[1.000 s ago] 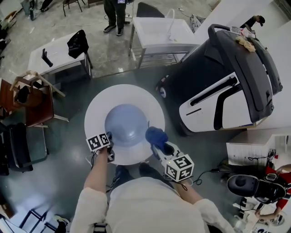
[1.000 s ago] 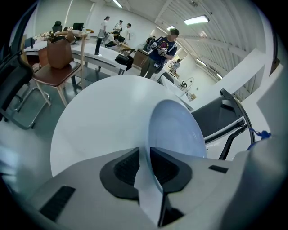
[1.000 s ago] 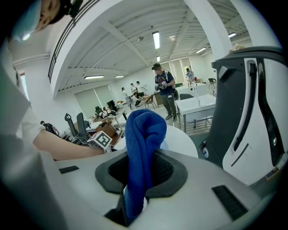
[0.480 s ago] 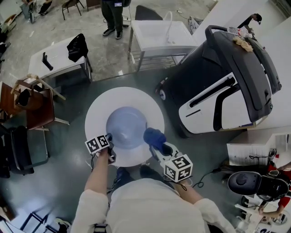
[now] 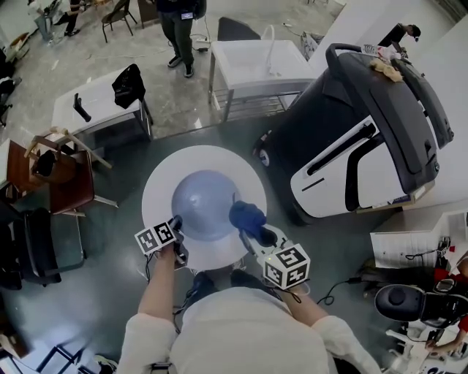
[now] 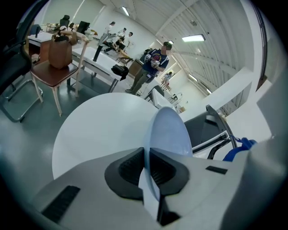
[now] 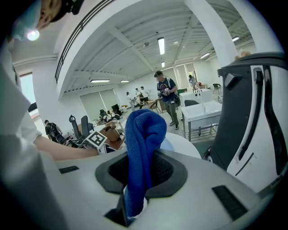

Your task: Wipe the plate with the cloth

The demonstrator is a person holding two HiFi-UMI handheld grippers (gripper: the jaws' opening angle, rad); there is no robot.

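A pale blue plate (image 5: 205, 204) is over the round white table (image 5: 164, 179). My left gripper (image 5: 176, 223) is shut on its near-left rim; its jaws have just been closing, with that rim between them. In the left gripper view the plate (image 6: 171, 130) stands edge-on between the pads of the left gripper (image 6: 147, 166), lifted off the table (image 6: 99, 130). My right gripper (image 5: 254, 229) is shut on a bunched blue cloth (image 5: 247, 215), held at the plate's near-right edge. In the right gripper view the cloth (image 7: 141, 143) sticks up from the right gripper (image 7: 139, 173).
A large black and white machine (image 5: 358, 139) stands close to the table's right. Beyond are a white sink stand (image 5: 259, 55), a white desk (image 5: 95, 95), a wooden chair (image 5: 58, 172) at left, and a person standing (image 5: 179, 22) at the back.
My left gripper closed on the plate's rim and rose, lifting that side of the plate off the table. The right gripper with the cloth has barely moved.
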